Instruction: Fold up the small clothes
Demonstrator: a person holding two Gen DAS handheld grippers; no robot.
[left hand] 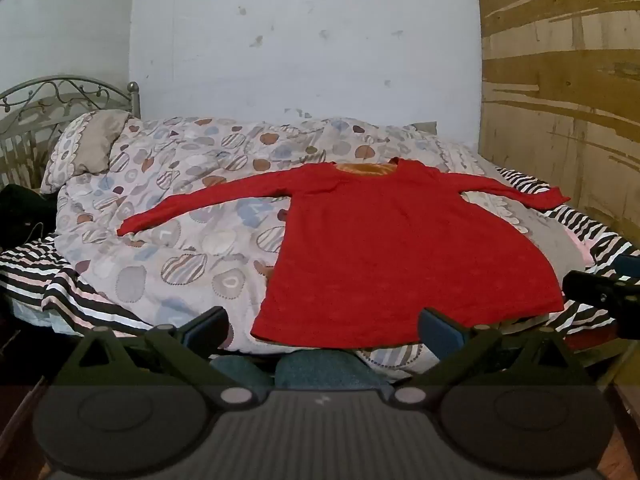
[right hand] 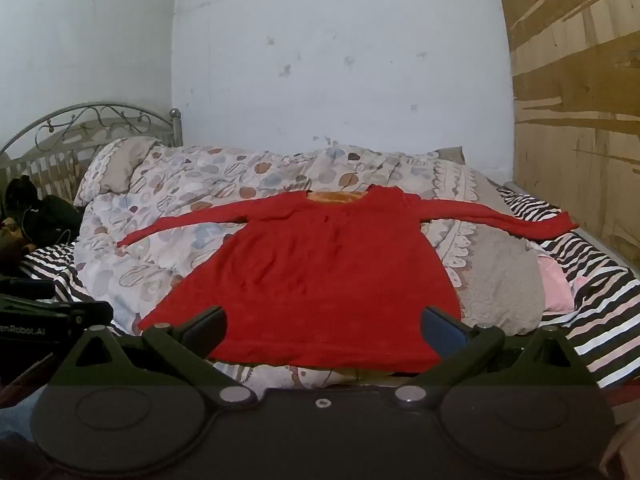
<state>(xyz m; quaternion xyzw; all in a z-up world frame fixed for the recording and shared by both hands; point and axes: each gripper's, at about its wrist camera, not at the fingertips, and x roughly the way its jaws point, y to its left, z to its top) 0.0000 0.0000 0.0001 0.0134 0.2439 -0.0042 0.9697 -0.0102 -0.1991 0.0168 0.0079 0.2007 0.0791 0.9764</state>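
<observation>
Red long-sleeved dress [left hand: 400,248] spread flat on patterned duvet [left hand: 180,216], sleeves out.
Left gripper [left hand: 322,330] and right gripper [right hand: 324,330] near the hem, jaws wide apart, holding nothing.

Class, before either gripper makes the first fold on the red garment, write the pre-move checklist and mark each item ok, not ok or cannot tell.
1. Red garment lies flat, front up, on the quilt: ok.
2. Both sleeves spread out to the sides, left sleeve and right sleeve: ok.
3. Left gripper open and holding nothing: ok.
4. Right gripper open and holding nothing: ok.
5. Hem within view near the fingers: ok.
6. Nothing lying under the garment: cannot tell.
</observation>
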